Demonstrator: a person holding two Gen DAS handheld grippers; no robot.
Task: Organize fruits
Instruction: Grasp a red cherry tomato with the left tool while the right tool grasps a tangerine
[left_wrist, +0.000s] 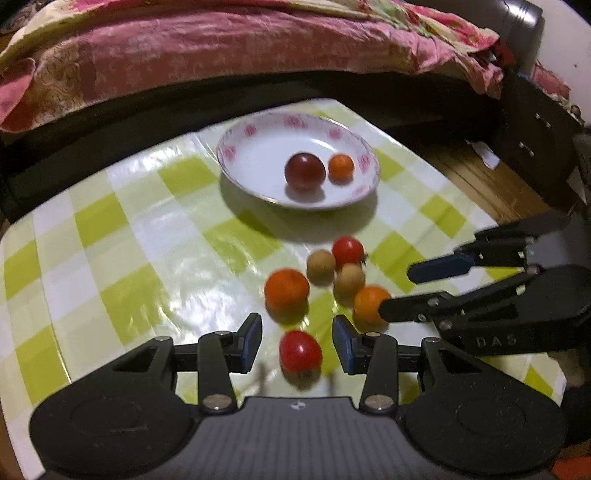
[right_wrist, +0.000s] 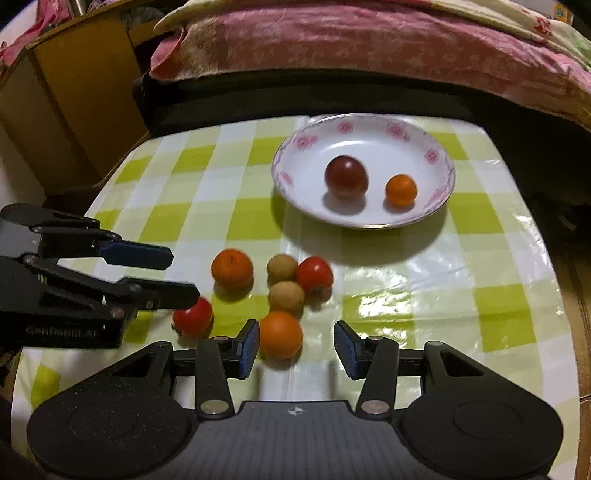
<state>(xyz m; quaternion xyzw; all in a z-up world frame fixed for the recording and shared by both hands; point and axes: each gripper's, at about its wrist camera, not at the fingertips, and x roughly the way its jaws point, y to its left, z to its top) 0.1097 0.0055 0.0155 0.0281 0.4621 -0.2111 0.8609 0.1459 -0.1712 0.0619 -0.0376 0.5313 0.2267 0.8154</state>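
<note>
below us, in the left wrist view, the left hand-held gripper (left_wrist: 297, 341) has its jaws apart, and a red tomato (left_wrist: 300, 351) lies on the worktop (left_wrist: 110, 236) between the pads, touching neither as far as we can tell. just above it sit a large orange (left_wrist: 286, 290), two tan round fruits (left_wrist: 321, 267), another tomato (left_wrist: 347, 250) and a smaller orange (left_wrist: 369, 303), bunched together. the right hand-held gripper (left_wrist: 395, 291) reaches in from the right edge, jaws apart, its lower finger across that smaller orange.

in the right wrist view we see the same orange (right_wrist: 280, 334) just beside the left pad of the right hand-held gripper, whose jaws stand apart around it. in the upper part of the frame a plate (right_wrist: 295, 173) holds a dark red fruit (right_wrist: 346, 176) and a small orange (right_wrist: 400, 190), near each other but apart.
</note>
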